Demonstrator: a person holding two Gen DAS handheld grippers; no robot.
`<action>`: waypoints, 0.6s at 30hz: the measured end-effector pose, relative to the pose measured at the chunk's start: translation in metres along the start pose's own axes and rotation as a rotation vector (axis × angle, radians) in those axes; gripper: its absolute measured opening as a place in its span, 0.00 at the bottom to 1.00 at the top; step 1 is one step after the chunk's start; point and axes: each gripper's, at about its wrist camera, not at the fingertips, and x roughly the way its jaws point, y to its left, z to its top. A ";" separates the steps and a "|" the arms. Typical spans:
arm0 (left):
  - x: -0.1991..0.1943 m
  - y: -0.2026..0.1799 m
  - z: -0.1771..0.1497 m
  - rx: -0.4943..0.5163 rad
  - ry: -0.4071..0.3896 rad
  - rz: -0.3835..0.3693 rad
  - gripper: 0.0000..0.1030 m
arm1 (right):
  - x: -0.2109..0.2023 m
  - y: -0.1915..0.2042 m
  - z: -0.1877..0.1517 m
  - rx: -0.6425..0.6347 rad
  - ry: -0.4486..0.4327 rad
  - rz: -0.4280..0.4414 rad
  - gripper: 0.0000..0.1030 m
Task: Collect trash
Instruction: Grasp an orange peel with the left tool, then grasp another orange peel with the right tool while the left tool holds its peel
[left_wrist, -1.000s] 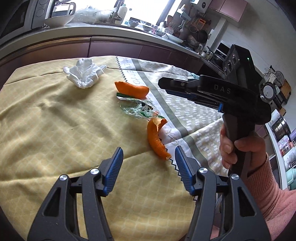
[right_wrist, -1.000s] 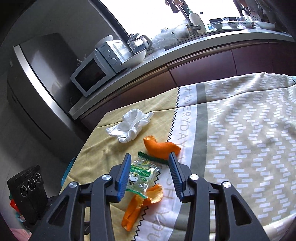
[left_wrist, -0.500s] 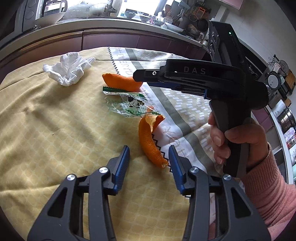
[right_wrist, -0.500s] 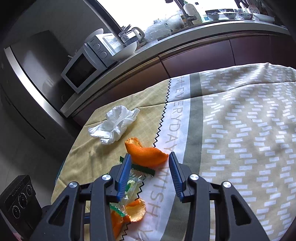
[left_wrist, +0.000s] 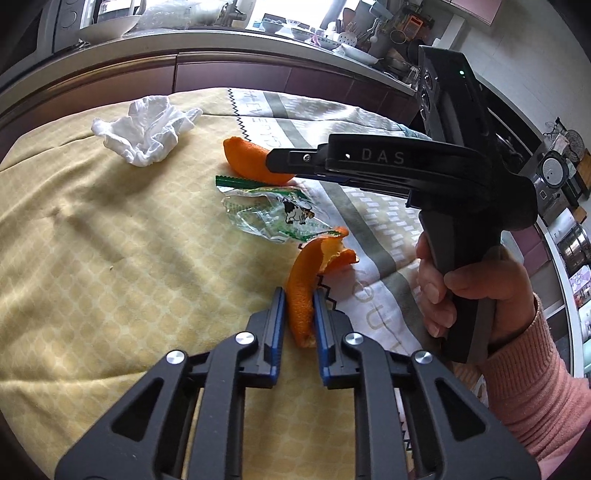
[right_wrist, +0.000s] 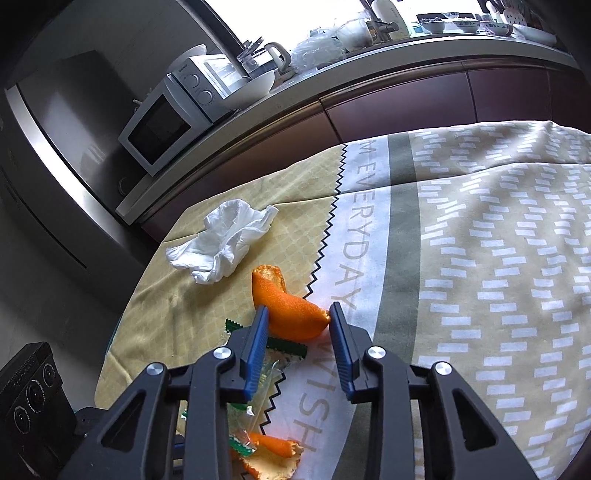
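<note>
Two pieces of orange peel lie on the cloth-covered table (left_wrist: 110, 266). The near, long peel (left_wrist: 300, 273) stands between the blue pads of my left gripper (left_wrist: 298, 295), whose jaws are closing and press on it. The far, curled peel (right_wrist: 284, 295) sits between the fingers of my right gripper (right_wrist: 298, 310); its jaws are closing too, with a thin gap left at the right pad. A clear and green candy wrapper (left_wrist: 273, 214) lies between the two peels. Farther back rests a crumpled white tissue (left_wrist: 147, 136).
A hand in a pink sleeve (left_wrist: 476, 295) holds the right gripper's handle close on the right of my left gripper. Behind the table runs a kitchen counter (right_wrist: 332, 66) with a microwave (right_wrist: 162, 129), a bowl and dishes. The table's left edge drops off near the tissue (right_wrist: 221, 243).
Both grippers have come down and forward onto the peels. The left jaws have narrowed from wide apart onto the near peel, and the right jaws have narrowed around the far peel.
</note>
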 end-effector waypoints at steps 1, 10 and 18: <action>-0.001 0.000 0.000 0.001 -0.001 0.002 0.15 | -0.001 0.000 0.000 -0.001 -0.002 0.002 0.26; -0.016 0.002 -0.011 -0.001 -0.016 -0.001 0.14 | -0.013 0.004 -0.005 0.004 -0.023 0.036 0.16; -0.044 0.012 -0.021 -0.014 -0.052 -0.017 0.14 | -0.029 0.012 -0.011 -0.001 -0.055 0.069 0.13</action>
